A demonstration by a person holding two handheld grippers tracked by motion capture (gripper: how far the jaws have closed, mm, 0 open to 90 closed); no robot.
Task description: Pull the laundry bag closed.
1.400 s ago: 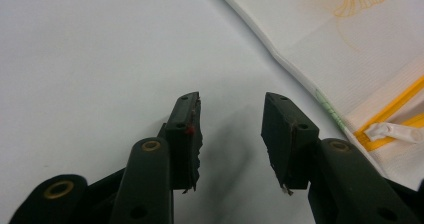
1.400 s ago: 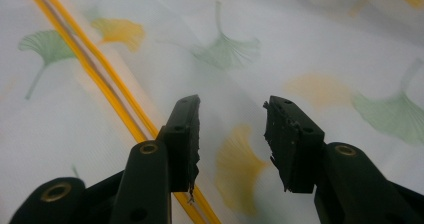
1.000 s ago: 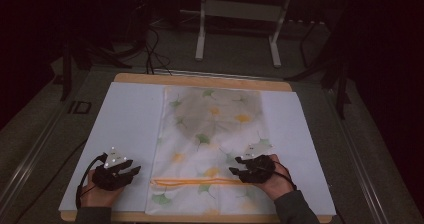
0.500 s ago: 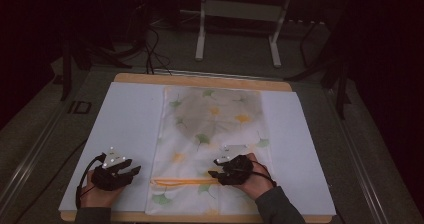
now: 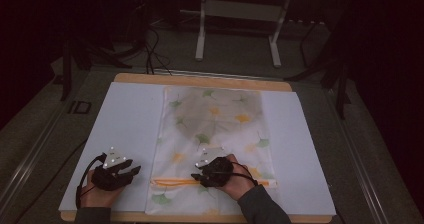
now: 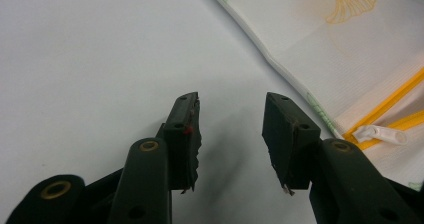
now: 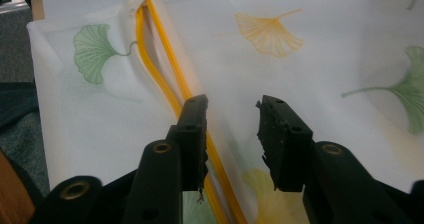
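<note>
Closest to the person, the left gripper (image 5: 131, 170) sits on the white sheet (image 5: 127, 119) just left of the mesh bag (image 5: 215, 129), jaws spread apart with nothing between them. In the left gripper view you can see the bag's edge and a white zipper pull (image 6: 378, 134) at the end of the orange zipper (image 6: 395, 101), just off to the side of the jaws. The right gripper (image 5: 198, 174) is over the near end of the bag, right on the zipper line, jaws also apart and empty. The bag is white with green and yellow ginkgo leaves, lying flat down the middle of the sheet toward the table's (image 5: 200, 80) far edge. Beyond that, a metal stand (image 5: 239, 14) on the floor.
</note>
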